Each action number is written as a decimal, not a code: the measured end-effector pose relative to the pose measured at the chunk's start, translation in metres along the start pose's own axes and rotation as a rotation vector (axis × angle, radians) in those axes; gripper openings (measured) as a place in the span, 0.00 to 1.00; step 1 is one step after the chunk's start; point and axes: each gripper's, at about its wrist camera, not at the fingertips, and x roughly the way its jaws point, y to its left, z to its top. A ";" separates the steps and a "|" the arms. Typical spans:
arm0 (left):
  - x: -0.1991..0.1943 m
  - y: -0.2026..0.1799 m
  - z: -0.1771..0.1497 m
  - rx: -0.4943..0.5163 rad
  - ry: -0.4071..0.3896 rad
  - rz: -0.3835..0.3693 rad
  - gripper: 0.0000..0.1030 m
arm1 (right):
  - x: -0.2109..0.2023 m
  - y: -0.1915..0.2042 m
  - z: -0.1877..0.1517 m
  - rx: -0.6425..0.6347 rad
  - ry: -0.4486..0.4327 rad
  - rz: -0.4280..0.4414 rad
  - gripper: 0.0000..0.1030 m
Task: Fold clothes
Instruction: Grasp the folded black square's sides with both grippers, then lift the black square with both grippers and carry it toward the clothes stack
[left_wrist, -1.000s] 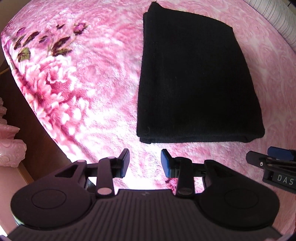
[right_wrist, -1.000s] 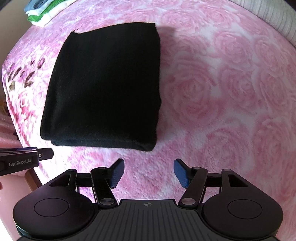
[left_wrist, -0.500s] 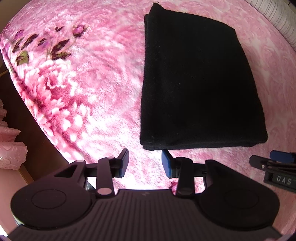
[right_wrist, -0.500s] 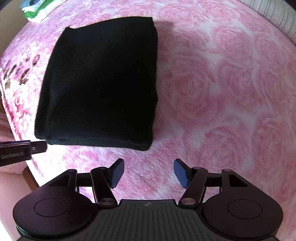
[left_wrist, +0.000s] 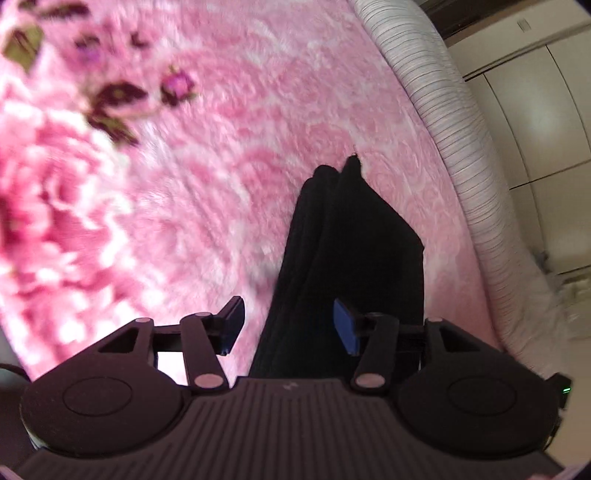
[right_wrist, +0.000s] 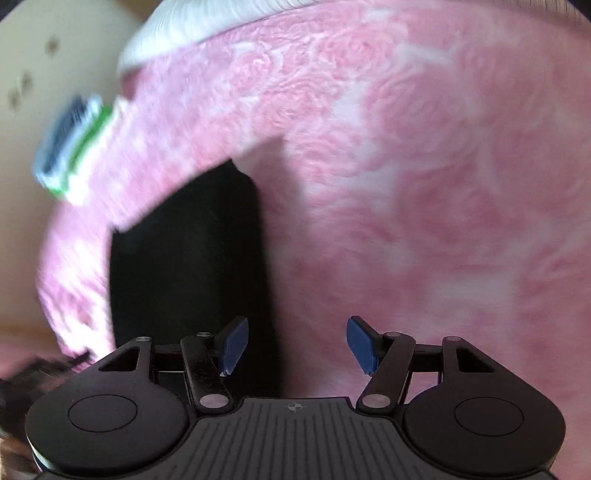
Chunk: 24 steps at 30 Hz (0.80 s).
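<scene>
Folded black cloth (left_wrist: 351, 251) lain on a pink blanket (left_wrist: 207, 192), both grippers spread and empty.

In the left wrist view the left gripper (left_wrist: 290, 326) is seen wide open with nothing held; the near end of the cloth is framed between its fingers, its bulk stretched away toward the far right. In the right wrist view the right gripper (right_wrist: 295, 345) is likewise parted and nothing is gripped; the cloth (right_wrist: 188, 266) is placed left of centre, its right edge passed just behind the left finger, while bare blanket (right_wrist: 424, 192) is seen between the tips. A blurred stack of folded clothes (right_wrist: 70, 147) is glimpsed at the far left.
</scene>
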 end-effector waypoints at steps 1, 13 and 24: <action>0.008 0.004 0.004 -0.012 0.015 -0.021 0.47 | 0.008 -0.003 0.004 0.034 0.012 0.043 0.61; 0.073 0.023 0.014 -0.101 0.127 -0.211 0.47 | 0.065 -0.028 0.020 0.149 0.096 0.270 0.61; 0.087 0.008 0.019 0.005 0.149 -0.213 0.34 | 0.075 -0.013 0.009 0.133 0.049 0.304 0.47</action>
